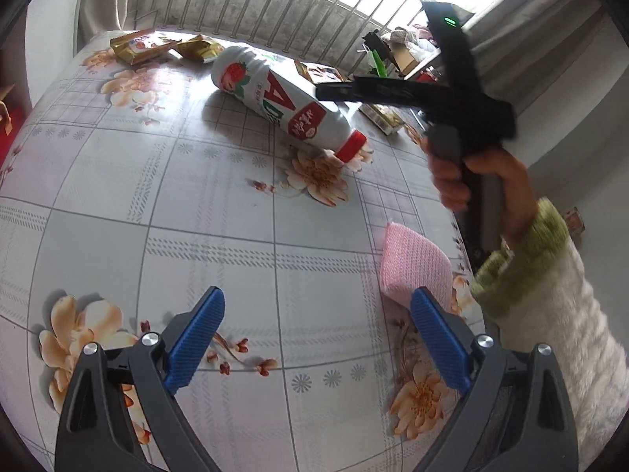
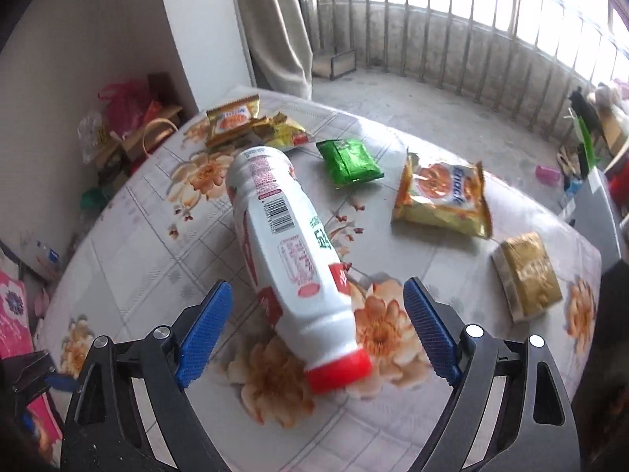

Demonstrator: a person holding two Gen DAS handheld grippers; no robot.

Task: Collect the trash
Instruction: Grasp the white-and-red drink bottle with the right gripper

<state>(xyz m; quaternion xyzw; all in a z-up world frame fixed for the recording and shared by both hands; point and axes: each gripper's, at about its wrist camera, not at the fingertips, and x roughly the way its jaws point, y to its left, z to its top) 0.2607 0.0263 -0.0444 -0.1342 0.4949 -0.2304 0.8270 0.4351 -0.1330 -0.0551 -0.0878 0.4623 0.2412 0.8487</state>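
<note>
A white strawberry-drink bottle [image 1: 275, 98] with a red cap lies on its side on the floral tablecloth [image 1: 165, 204]. In the right wrist view the bottle [image 2: 287, 247] lies with its cap end between my right gripper's [image 2: 316, 301] open blue fingers, which do not touch it. My left gripper [image 1: 316, 306] is open and empty over the cloth, short of the bottle. Snack wrappers lie beyond: two gold ones [image 2: 236, 118], a green one [image 2: 348, 161], an orange-yellow one [image 2: 442, 200] and a gold pack [image 2: 526, 275].
A pink sponge [image 1: 416, 267] lies by the left gripper's right finger. The right hand and its black gripper body [image 1: 464, 90] hang over the table's right edge. A railing [image 2: 452, 47] and bags of clutter [image 2: 125, 118] stand beyond the table.
</note>
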